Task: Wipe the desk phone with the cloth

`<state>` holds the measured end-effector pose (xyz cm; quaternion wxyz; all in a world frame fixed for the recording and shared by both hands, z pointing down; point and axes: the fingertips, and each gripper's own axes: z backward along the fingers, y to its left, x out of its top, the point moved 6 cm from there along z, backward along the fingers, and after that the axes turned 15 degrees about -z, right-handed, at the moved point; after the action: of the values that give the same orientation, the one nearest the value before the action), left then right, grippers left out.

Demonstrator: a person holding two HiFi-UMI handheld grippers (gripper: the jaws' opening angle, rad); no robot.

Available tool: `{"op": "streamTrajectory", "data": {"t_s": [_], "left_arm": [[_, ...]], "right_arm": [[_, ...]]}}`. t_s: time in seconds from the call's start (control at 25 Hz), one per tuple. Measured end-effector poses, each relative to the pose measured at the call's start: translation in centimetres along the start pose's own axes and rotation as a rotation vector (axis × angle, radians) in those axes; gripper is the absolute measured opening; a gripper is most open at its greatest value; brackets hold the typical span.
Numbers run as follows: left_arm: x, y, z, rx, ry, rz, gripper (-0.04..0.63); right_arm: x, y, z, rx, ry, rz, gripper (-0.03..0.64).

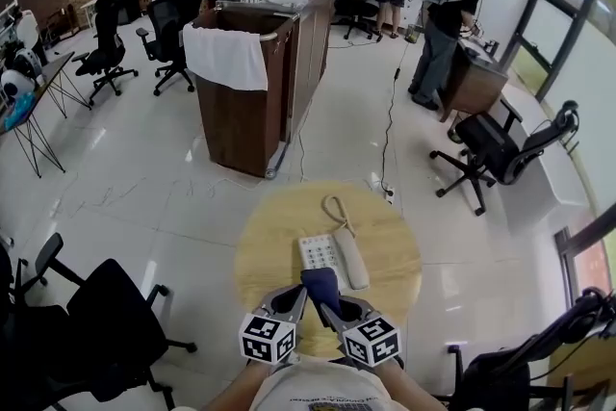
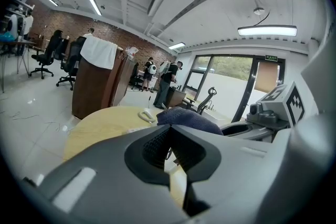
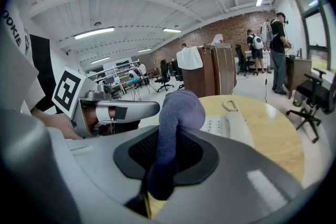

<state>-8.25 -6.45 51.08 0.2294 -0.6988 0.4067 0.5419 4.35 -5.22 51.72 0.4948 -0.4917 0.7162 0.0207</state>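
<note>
A white desk phone point(image 1: 320, 254) with its handset point(image 1: 351, 257) and coiled cord point(image 1: 334, 208) lies on the round wooden table point(image 1: 274, 236). Just in front of the phone's near edge, my right gripper point(image 1: 332, 306) is shut on a dark blue cloth point(image 1: 320, 284), which stands up out of the jaws point(image 3: 176, 113). The phone point(image 3: 223, 126) lies just beyond the cloth in the right gripper view. My left gripper point(image 1: 294, 300) sits close beside the right one, jaws shut with nothing between them point(image 2: 170, 165). From the left gripper view the cloth point(image 2: 189, 118) bulges just ahead.
A brown wooden cabinet point(image 1: 250, 101) draped with a white towel stands beyond the table. Black office chairs stand at the near left point(image 1: 96, 322) and at the right point(image 1: 500, 149). A cable runs across the floor point(image 1: 390, 101). Several people stand at desks far back.
</note>
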Motion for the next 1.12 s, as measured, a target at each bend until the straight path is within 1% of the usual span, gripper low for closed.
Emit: {"op": "streamTrajectory", "data": {"t_s": [0.24,0.36,0.52,0.72,0.84,0.96,1.12], "left_arm": [[0.0,-0.1,-0.1,-0.018,-0.015,0.007,-0.008],[-0.3,-0.4,0.0,-0.015,-0.02,0.014,-0.008],[-0.2,-0.7,-0.2,-0.005,-0.035,0.017,-0.008],[0.3,-0.5,-0.4,0.007,-0.053,0.033,-0.008],[0.1,-0.2,-0.2,0.021,-0.045,0.036,-0.008],[0.0,0.5,0.4,0.055,-0.044,0.043,-0.008],[-0.3,1.3,1.8,0.104,-0.054,0.061,-0.008]], "right_arm": [[1.9,-1.0,-1.9,-0.024,0.012,0.099,0.066],[3.6,-2.5,-2.8,-0.05,0.019,0.137,0.066],[6.6,-4.1,-4.0,-0.057,0.049,0.21,0.066],[10.2,-5.8,-7.3,-0.078,0.144,0.347,0.066],[10.9,-6.5,-10.0,-0.072,0.216,0.436,0.066],[11.2,-7.2,-12.4,-0.059,0.266,0.486,0.066],[11.2,-8.5,-14.5,-0.106,0.33,0.581,0.066]]}}
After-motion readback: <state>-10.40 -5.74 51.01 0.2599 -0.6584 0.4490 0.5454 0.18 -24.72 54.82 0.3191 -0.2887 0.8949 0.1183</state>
